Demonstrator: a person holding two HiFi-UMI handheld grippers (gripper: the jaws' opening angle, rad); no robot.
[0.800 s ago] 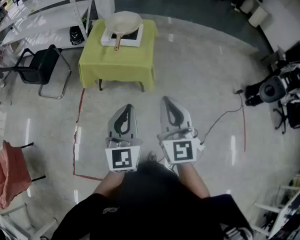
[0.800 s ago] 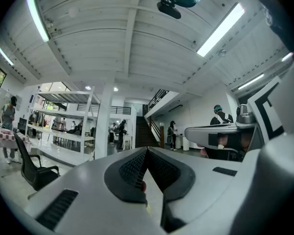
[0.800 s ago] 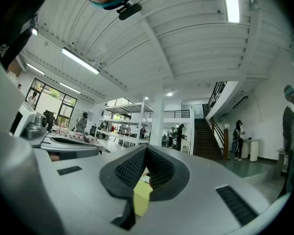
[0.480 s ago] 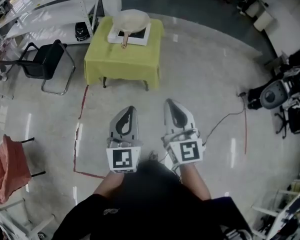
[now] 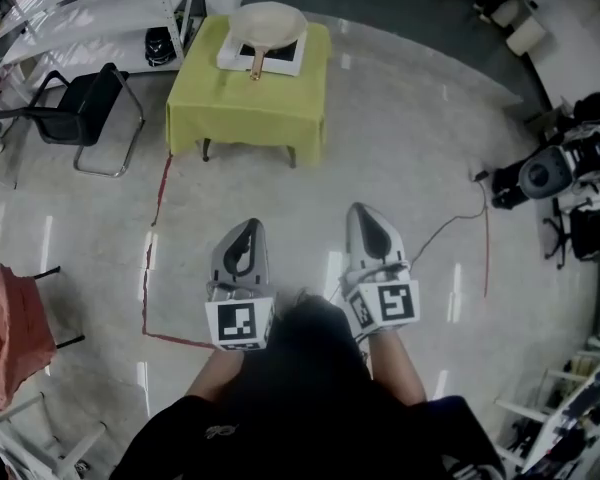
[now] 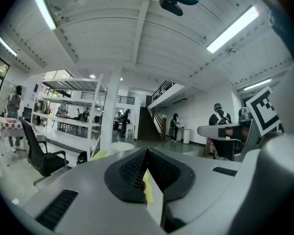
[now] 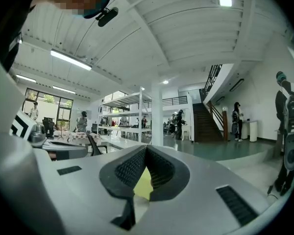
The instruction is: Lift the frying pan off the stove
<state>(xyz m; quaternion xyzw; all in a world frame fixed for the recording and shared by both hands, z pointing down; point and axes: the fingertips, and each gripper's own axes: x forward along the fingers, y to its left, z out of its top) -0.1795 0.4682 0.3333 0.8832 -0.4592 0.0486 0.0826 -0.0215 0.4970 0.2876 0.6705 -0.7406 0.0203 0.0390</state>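
A: Two claws in view. What state are they in?

B: Both are closed on nothing. The left claw (image 5: 248,226) has its tips pressed together, and so does the right claw (image 5: 365,210); each gripper view shows the ribbed pads meeting at the tip. They sit side by side over the floor (image 5: 400,138), close to the person's body and well apart from the bench (image 5: 248,118).

A: Take me across from the left, then.

B: At the left edge an orange cloth (image 5: 15,333) hangs on something dark-legged. Further up is a black chair (image 5: 80,118), near the bench's left side, with white shelving (image 5: 80,28) behind it. A red line (image 5: 150,258) runs down the floor from near the bench's near left corner.

A: And the frying pan?

B: The frying pan (image 5: 270,18) rests on the stove (image 5: 285,58), which sits at the bench's far edge, right of centre. Its handle points toward the near edge. The bench is draped in yellow-green.

A: What about that yellow sliver under the pads?

B: Probably the bench's drape seen far beyond, though it is too small to be sure.

A: And to the right?

B: A dark cable (image 5: 445,233) trails over the floor towards a black machine (image 5: 540,173) by the right edge.
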